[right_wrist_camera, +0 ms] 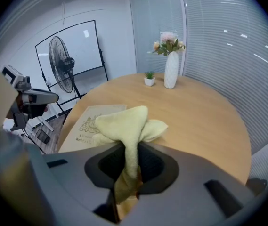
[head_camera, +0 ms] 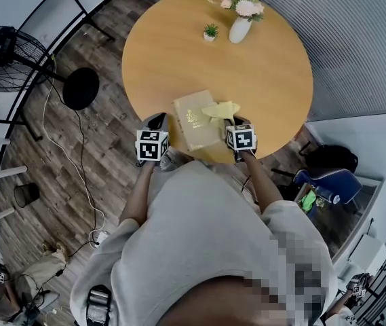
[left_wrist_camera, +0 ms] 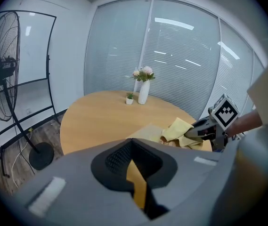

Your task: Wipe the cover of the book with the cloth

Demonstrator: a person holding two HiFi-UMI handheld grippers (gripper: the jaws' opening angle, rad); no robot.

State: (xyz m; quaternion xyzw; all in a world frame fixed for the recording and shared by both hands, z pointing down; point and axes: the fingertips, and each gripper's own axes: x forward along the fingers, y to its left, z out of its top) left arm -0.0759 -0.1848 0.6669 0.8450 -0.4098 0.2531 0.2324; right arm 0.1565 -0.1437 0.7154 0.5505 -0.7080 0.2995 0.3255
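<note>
The book (head_camera: 194, 121) lies flat, cover up, near the edge of the round bench (head_camera: 179, 53) closest to the person, between the two tools. The right tongs (right_wrist_camera: 129, 168) are clenched on the yellow cloth (right_wrist_camera: 124, 124). One fold is pinched between the jaws and the rest bunches out in front, over the book's right part. Whether the bunch is pressing on the cover or only brushing it cannot be told. The left tongs (left_wrist_camera: 134, 173) are slightly parted with only the bench surface visible through the slit, so they grasp nothing, and they hang off the bench edge just left of the book. The step in hand looks like the wipe itself, at or near its start. To do it well, the right tongs should probably tip down so the loose bunch meets the cover rather than the hard jaw tips, with pressure light enough that the cloth slides. Long strokes from the right side across to the left edge would cover the printed crest and title. The book sits close to the rim and is thin, so a push may drag it. The left tongs could rest on its near left corner to pin it. Strokes are best kept short of the vase of flowers (head_camera: 241, 20) and the small potted plant (head_camera: 210, 31), though both stand well apart at the far side.
</note>
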